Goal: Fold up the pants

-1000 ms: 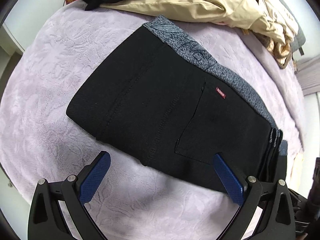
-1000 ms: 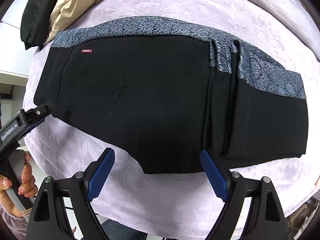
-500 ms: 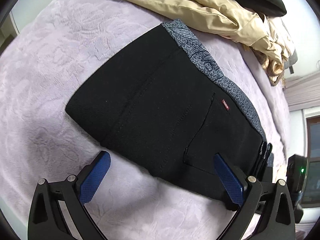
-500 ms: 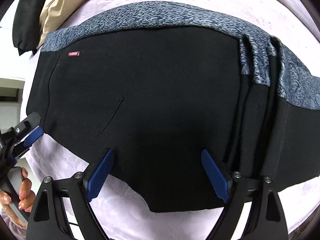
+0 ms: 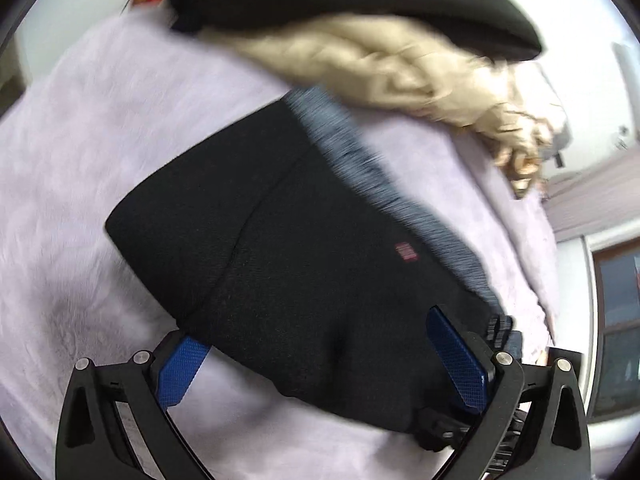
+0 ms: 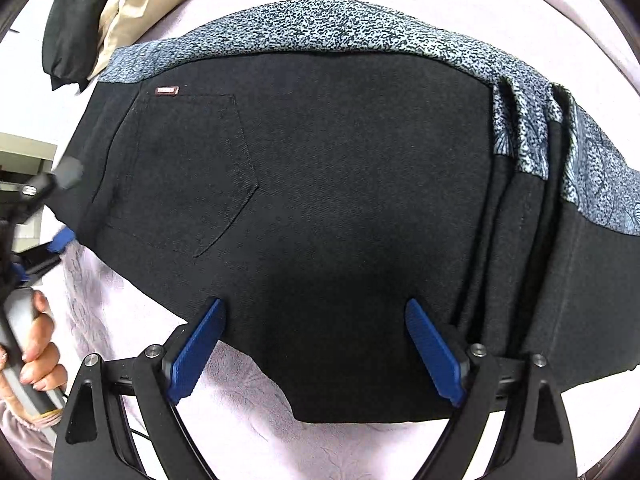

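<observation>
Between both tongs: pants [image 6: 340, 184], black, folded flat on blanket [image 5: 80, 160] | left tongs [image 5: 320, 360] wide, straddling near edge at pocket end, gripping nothing | right tongs [image 6: 316, 348] wide over near hem, empty, likely poised for next fold | beyond left tongs: beige jacket [image 5: 380, 68], well clear of pants.
</observation>
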{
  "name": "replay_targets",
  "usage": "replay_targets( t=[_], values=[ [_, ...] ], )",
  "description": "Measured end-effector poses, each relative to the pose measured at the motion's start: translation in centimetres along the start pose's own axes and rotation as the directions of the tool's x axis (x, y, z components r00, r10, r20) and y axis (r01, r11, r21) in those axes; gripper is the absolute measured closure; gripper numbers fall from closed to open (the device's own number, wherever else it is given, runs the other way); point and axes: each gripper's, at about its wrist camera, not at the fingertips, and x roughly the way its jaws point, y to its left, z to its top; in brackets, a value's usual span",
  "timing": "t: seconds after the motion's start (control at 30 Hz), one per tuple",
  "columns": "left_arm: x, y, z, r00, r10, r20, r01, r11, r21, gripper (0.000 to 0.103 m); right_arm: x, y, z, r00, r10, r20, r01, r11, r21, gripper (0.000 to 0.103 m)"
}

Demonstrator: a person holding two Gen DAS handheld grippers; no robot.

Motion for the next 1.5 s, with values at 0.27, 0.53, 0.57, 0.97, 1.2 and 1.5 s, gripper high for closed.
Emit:
replay_targets(
  t=[0.27, 0.53, 0.57, 0.97, 1.2, 1.5],
  values=[
    [3.8, 2.3, 0.8, 0.995, 0.063, -0.074, -0.068, 0.995, -0.067, 0.012, -0.9, -1.3, -0.1, 1.0, 0.013, 0.007, -0.013, 1.0, 0.006, 0.01],
    [2.3, -0.8, 0.4, 0.965, 0.261, 0.011, -0.26, 0.958, 0.124, 0.061, -8.4, -3.5, 1.5, 0.988, 0.041, 0.147, -0.052, 0.996, 0.071, 0.01],
    [2.3, -1.5, 0.4, 0.957, 0.289, 0.025, -0.289, 0.944, 0.159, 0.061, -9.3, -3.5, 2.0, 0.986, 0.046, 0.162, -0.058, 0.996, 0.072, 0.01],
    [2.9, -4.2, 0.1, 0.92, 0.386, 0.065, -0.388, 0.877, 0.283, 0.061, -11.4, 4.1, 8.5, 0.985, 0.117, 0.127, -0.101, 0.987, -0.122, 0.01],
    [2.3, -3.0, 0.0, 0.933, 0.358, 0.042, -0.357, 0.903, 0.24, 0.061, -9.4, 9.0, 8.0, 0.977, 0.201, 0.072, -0.182, 0.961, -0.207, 0.01],
    [2.5, -3.1, -0.2, 0.929, 0.368, 0.049, -0.368, 0.894, 0.255, 0.06, -12.8, 9.7, 2.0, 0.897, 0.438, -0.065, -0.442, 0.878, -0.187, 0.01]
  ],
)
